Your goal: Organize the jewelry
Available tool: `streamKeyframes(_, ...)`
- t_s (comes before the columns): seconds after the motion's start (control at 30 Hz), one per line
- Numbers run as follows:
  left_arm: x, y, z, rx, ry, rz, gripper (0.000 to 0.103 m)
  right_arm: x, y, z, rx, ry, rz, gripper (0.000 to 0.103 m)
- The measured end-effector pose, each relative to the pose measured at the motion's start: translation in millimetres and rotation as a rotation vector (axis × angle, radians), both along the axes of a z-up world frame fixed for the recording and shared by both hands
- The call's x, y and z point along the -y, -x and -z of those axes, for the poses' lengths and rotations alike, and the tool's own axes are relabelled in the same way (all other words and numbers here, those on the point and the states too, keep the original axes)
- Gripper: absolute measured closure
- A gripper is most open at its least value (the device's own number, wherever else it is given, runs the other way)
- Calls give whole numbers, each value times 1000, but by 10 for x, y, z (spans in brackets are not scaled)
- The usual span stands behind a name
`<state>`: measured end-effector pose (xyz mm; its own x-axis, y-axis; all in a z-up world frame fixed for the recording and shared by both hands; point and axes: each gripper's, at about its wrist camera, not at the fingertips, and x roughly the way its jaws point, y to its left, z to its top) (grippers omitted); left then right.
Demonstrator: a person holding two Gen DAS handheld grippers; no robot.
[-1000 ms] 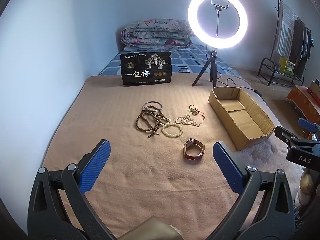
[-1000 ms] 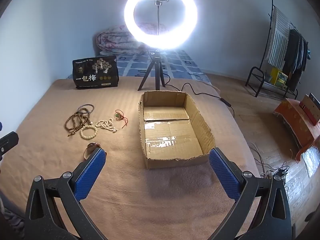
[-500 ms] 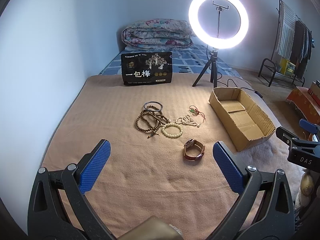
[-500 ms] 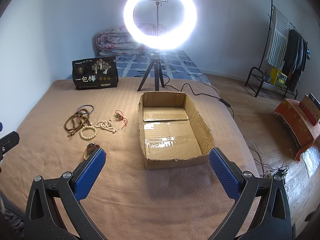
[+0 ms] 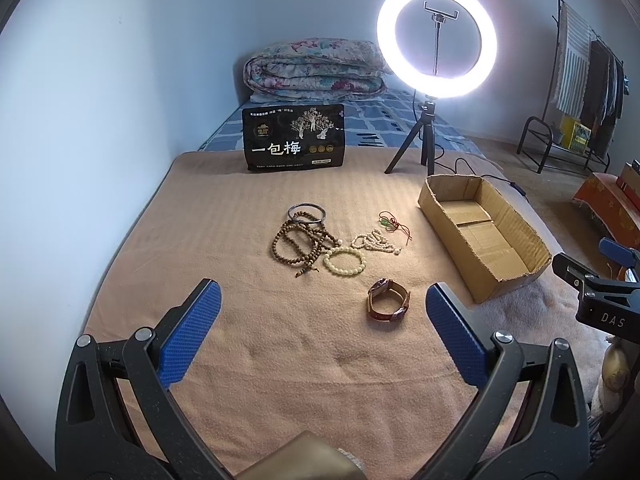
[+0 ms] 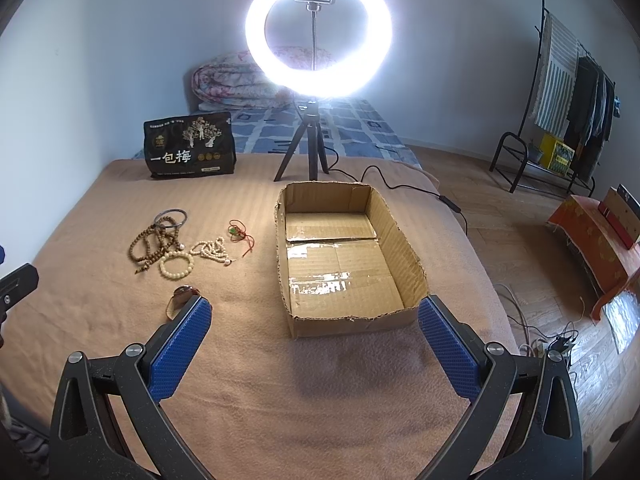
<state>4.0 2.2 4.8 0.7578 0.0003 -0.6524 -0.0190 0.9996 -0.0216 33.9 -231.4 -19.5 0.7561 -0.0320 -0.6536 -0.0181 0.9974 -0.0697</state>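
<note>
Jewelry lies on a tan blanket: a brown-strap watch [image 5: 389,300], a pale bead bracelet [image 5: 344,262], brown wooden beads [image 5: 298,245], a dark bangle [image 5: 306,213], a white bead strand [image 5: 374,242] and a red cord with a green pendant [image 5: 394,224]. An empty cardboard box [image 6: 340,264] sits to their right. My left gripper [image 5: 322,322] is open and empty, just short of the watch. My right gripper [image 6: 314,340] is open and empty, in front of the box; its left finger partly hides the watch [image 6: 182,296].
A lit ring light on a tripod [image 6: 316,80] stands behind the box, its cable [image 6: 404,188] trailing right. A black snack bag [image 5: 294,138] stands at the back. A folded quilt [image 5: 316,70] lies behind. The bed edge drops to wood floor [image 6: 520,248] on the right.
Both views barely shift; the grippers hold nearly still and stay open. Nothing on the blanket has moved.
</note>
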Motion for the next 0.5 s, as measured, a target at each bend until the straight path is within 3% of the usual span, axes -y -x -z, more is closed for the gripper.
streamKeyframes(0.5, -12, -5, -7, 3, -4, 0, 0, 5, 2, -2, 0, -1, 0, 1)
